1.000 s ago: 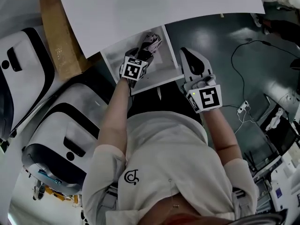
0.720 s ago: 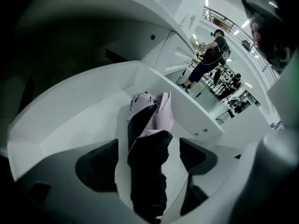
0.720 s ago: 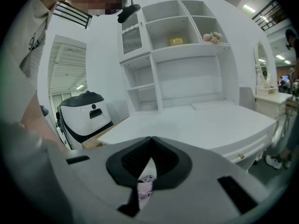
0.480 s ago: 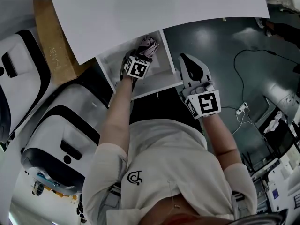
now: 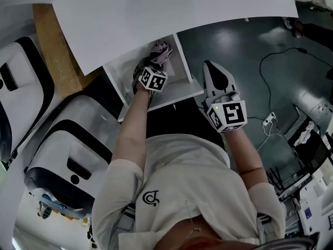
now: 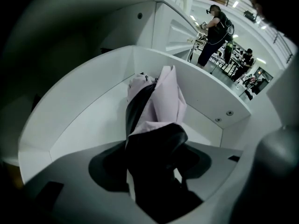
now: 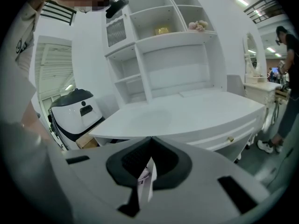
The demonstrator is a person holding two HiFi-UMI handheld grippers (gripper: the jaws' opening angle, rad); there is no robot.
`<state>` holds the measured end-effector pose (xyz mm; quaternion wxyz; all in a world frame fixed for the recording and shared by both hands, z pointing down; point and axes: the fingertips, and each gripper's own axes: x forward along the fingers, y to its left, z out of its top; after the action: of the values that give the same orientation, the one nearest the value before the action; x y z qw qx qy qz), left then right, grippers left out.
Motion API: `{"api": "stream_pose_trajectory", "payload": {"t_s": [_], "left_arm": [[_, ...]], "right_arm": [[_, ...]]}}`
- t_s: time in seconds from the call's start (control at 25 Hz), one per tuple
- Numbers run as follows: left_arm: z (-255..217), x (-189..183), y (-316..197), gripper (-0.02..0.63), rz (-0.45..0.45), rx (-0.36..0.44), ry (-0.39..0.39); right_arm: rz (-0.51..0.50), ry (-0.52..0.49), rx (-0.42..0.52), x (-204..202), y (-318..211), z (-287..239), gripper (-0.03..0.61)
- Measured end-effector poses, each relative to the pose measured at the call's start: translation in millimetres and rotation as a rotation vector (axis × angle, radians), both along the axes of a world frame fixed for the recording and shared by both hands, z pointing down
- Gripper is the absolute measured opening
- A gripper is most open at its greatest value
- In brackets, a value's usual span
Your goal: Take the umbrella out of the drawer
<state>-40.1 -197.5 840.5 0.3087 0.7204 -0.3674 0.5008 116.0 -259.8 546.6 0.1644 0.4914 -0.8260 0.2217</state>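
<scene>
The white desk top (image 5: 171,14) fills the far side of the room from above; under its near edge a white drawer (image 5: 179,90) stands pulled out over a dark glossy floor (image 5: 244,51); the umbrella (image 6: 161,97), folded, pale pink and black, lies inside the drawer towards its far right corner; the left gripper (image 6: 154,171) reaches steeply down into the drawer, its jaws have just been closing and now pinch the umbrella's black near end between them; the right gripper (image 7: 150,146) hangs just right of the drawer, outside it, its jaws pressed together on nothing; to the left, a brown cardboard box (image 5: 54,51) leans by the desk, with rounded white-and-black machines (image 5: 67,155) beside it; a thin cable (image 5: 283,56) loops across the floor on the right; a white shelf unit (image 7: 159,41) rises on the desk; the person's pale shirt bears a small dark emblem (image 5: 150,197), too small to read
</scene>
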Motion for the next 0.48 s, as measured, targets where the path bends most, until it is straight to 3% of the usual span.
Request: {"api": "stream_pose_trajectory", "payload": {"t_s": [0.12,0.32,0.48], "left_arm": [[-0.2,-3.1,-1.7,0.242,0.018,-0.018,-0.01],[-0.5,-11.3,4.9,0.214,0.093,-0.088,-0.017],[-10.0,-10.8,12.4,0.212,0.055,-0.14,0.02]], "right_arm": [[0.008,-0.005,-0.002,2.5,1.2,-1.4,0.006],[-0.041,-0.021,0.01,-5.5,10.3,-10.2,0.006],[-0.05,-0.015,0.032,-1.7,10.8,-20.2,0.006]]}}
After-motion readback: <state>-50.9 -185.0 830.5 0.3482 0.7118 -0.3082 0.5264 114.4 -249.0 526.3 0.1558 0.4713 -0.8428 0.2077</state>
